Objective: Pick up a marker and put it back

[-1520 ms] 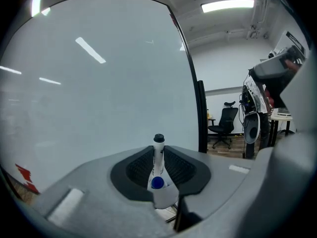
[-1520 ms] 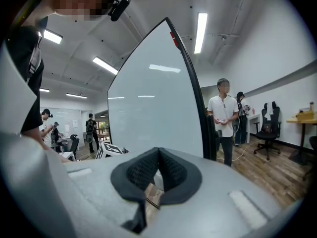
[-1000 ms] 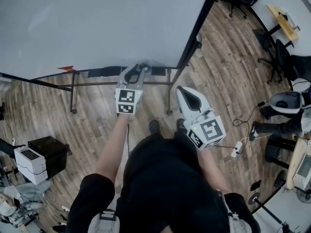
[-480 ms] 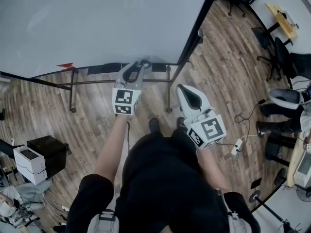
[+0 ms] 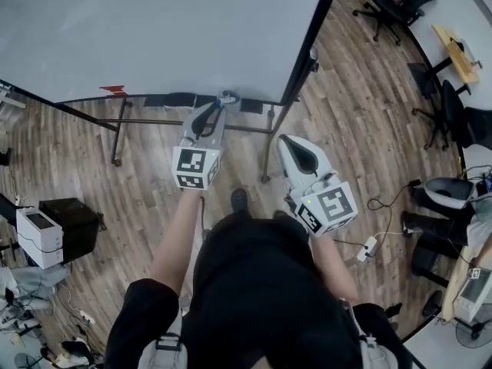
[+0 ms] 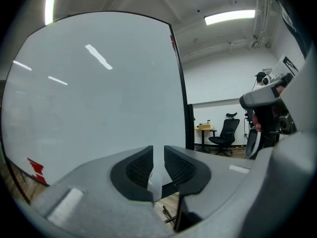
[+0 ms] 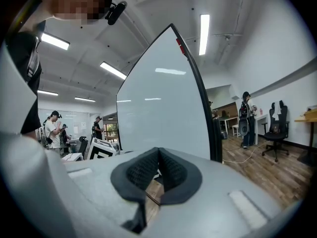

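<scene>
**White marker gripped, just clear of the whiteboard's ledge**

White and slim, the marker (image 6: 154, 182) stands between the jaws of the left gripper (image 6: 158, 155). They have just been closing, and in the left gripper view its pale body fills the narrow gap between the ribbed pads. That reads as a real grip, not a near miss. From the head view, the marker's tip pokes out at the lower edge of the whiteboard (image 5: 154, 29), just above the dark ledge (image 5: 177, 99) that runs along the board's bottom, near its right-hand post.

The right gripper (image 7: 158, 155) hangs off the whiteboard's lower right corner, nearer the person than the left one. Its jaws are pressed together with nothing in them — it has no part in this step.

By my reckoning the pick-up half of the task is in hand: the marker is caught and seems free of the ledge, though no view shows the gap beneath it clearly.

The next move calls for the return. That means bringing the marker down level over a bare stretch of the ledge, clear of the dark things already lying there, and opening the jaws only once it rests — otherwise it may roll off to the floor.
</scene>
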